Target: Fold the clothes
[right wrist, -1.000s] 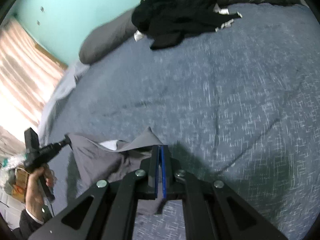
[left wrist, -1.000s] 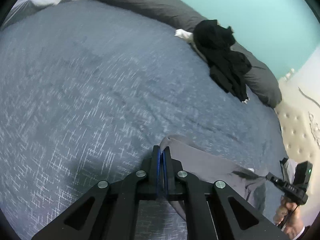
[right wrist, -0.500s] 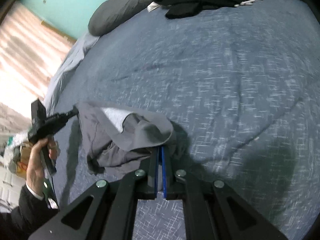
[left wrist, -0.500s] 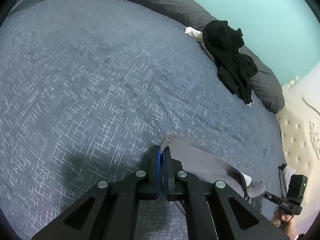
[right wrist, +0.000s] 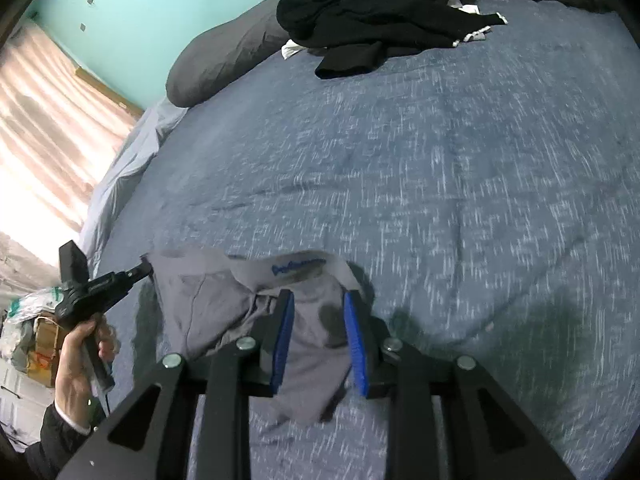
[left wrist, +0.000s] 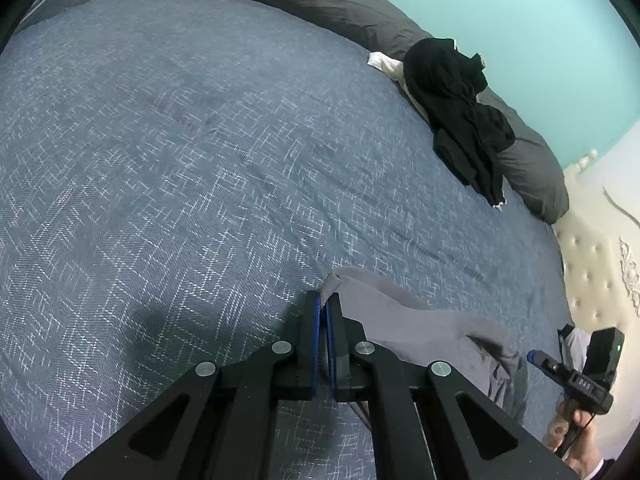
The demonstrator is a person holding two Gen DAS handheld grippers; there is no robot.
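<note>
A small grey garment (right wrist: 248,304) with blue lettering on its waistband lies crumpled on the blue bedspread (right wrist: 440,184). My left gripper (left wrist: 323,304) is shut on one corner of it (left wrist: 400,320); this gripper also shows in the right wrist view (right wrist: 140,270), pinching the garment's left corner. My right gripper (right wrist: 318,304) is open, its blue pads either side of the garment's other end, which lies loose between them. The right gripper shows in the left wrist view (left wrist: 532,356), beside the cloth.
A pile of black clothes (left wrist: 460,112) lies at the far side of the bed against a long dark grey pillow (left wrist: 328,4). A padded cream headboard (left wrist: 600,272) is on the right. Bags and boxes (right wrist: 28,332) stand on the floor beside the bed.
My right gripper has opened and let go of the garment's end, which has dropped onto the bedspread. My left gripper still holds its corner.
</note>
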